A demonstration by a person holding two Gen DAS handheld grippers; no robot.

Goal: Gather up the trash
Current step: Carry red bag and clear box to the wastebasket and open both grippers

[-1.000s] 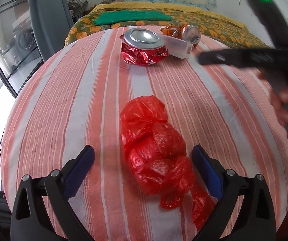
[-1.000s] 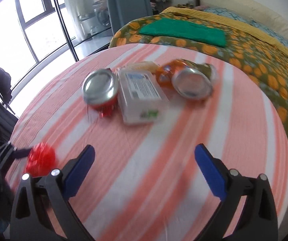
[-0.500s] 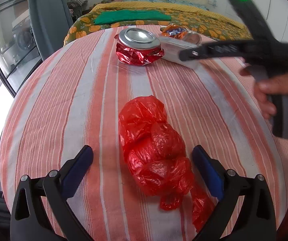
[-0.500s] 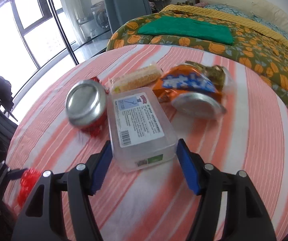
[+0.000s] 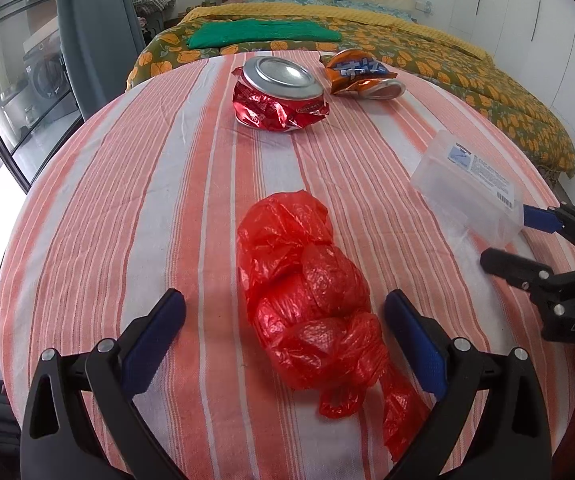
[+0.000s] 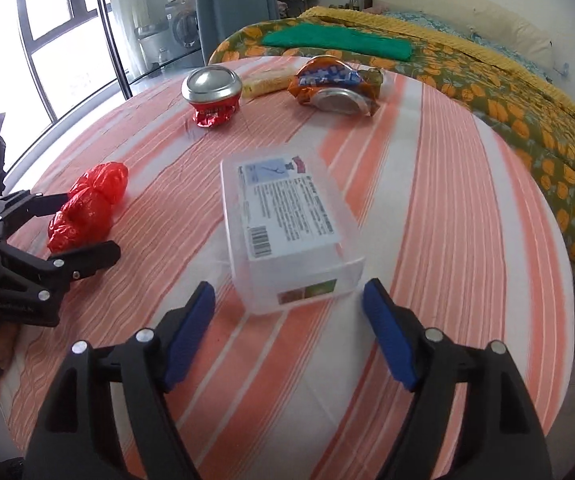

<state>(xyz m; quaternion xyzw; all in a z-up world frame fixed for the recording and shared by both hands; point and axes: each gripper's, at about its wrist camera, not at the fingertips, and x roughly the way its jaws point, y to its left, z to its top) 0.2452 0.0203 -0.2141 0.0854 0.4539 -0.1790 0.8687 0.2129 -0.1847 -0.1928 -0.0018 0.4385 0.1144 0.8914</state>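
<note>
Moved since a moment ago: only the plastic box (image 6: 283,220), which was far across the table (image 5: 127,200) beside the cans and is now close in on your right.

On your left, nothing has shifted. Your left gripper (image 5: 285,308) hovers with its jaws spread wide, and the knotted red bag (image 5: 287,240) lies on the cloth between them, its tail reaching back past the tips. Neither pad touches it.

Further ahead of those jaws, well apart from the bag, the crushed red can (image 5: 277,96) and the crushed orange can (image 5: 357,74) sit where they were. A yellow packet (image 6: 265,80) lies between them at the back.

On your right, the box lies label-up with its near end between the tips of your right gripper (image 6: 289,289). Those jaws had closed around it; now they stand open, with a gap on each side. It looks let go, though the left view shows it somewhat tilted, so I cannot tell whether it rests flat.

So the trash is being gathered toward your side. The bag and box are near; the two cans and the packet are not yet fetched.
</note>
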